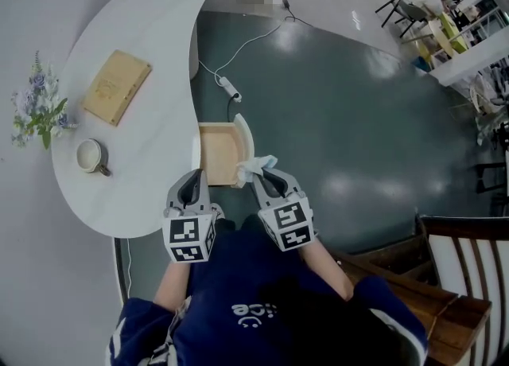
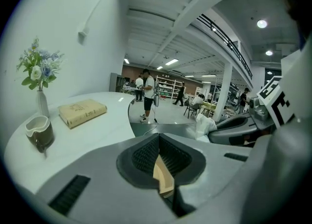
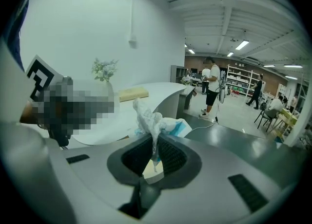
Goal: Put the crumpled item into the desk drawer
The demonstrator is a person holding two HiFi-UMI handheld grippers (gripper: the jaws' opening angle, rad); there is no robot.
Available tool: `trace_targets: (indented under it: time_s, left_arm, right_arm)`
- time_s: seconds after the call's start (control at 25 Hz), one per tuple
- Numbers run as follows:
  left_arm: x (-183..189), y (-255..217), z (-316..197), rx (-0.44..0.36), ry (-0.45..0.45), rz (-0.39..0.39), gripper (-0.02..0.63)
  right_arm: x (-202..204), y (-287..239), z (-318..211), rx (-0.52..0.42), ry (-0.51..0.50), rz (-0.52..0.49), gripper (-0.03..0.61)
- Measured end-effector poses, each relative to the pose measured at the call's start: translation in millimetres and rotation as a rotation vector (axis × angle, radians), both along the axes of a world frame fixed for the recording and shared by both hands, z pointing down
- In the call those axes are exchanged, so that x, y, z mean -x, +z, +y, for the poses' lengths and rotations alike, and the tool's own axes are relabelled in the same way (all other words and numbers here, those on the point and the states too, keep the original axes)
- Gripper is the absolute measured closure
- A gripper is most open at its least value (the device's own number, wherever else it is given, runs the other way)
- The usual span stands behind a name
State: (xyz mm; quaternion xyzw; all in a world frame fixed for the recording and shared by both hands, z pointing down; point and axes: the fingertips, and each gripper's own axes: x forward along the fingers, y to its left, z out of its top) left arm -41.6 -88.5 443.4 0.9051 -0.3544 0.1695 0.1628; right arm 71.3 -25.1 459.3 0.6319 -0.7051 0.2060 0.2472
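Note:
The crumpled white item (image 1: 256, 167) with a bit of blue (image 3: 151, 121) is pinched in my right gripper (image 1: 266, 175), whose jaws are shut on it (image 3: 155, 157). It hangs just over the right front corner of the open wooden drawer (image 1: 216, 153), which sticks out from the white curved desk (image 1: 151, 118). My left gripper (image 1: 193, 175) is at the drawer's left front corner, shut (image 2: 158, 157) with nothing gripped. Drawer wood (image 2: 163, 177) shows below its pads. The crumpled item (image 2: 204, 124) also appears at the right of the left gripper view.
On the desk lie a tan book (image 1: 117, 86), a cup (image 1: 91, 156) and a vase of flowers (image 1: 38, 106). A power strip with cable (image 1: 227, 86) lies on the dark floor beyond the drawer. A wooden chair (image 1: 453, 277) stands at the lower right.

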Motion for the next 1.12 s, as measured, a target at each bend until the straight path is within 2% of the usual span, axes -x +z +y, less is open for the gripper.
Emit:
trace_targets:
  time_s: [0.4,0.8,1.12]
  left_arm:
    - [-0.7,-1.8,-21.2,0.007,-0.003,-0.010,0.611]
    - [9.1,-5.7,-40.5,0.024,-0.122,-0.010,0.611]
    - [11.6,-8.7,-48.6,0.029,-0.203,-0.025,0.611]
  right_arm:
    - [2.8,17.2,-26.0,0.081,-0.048,-0.003,0.535]
    - [2.5,41.2,-63.6,0.180,-0.227,0.056,0.535]
    - [6.0,65.1,-82.2,0.263,-0.460,0.161,0.534]
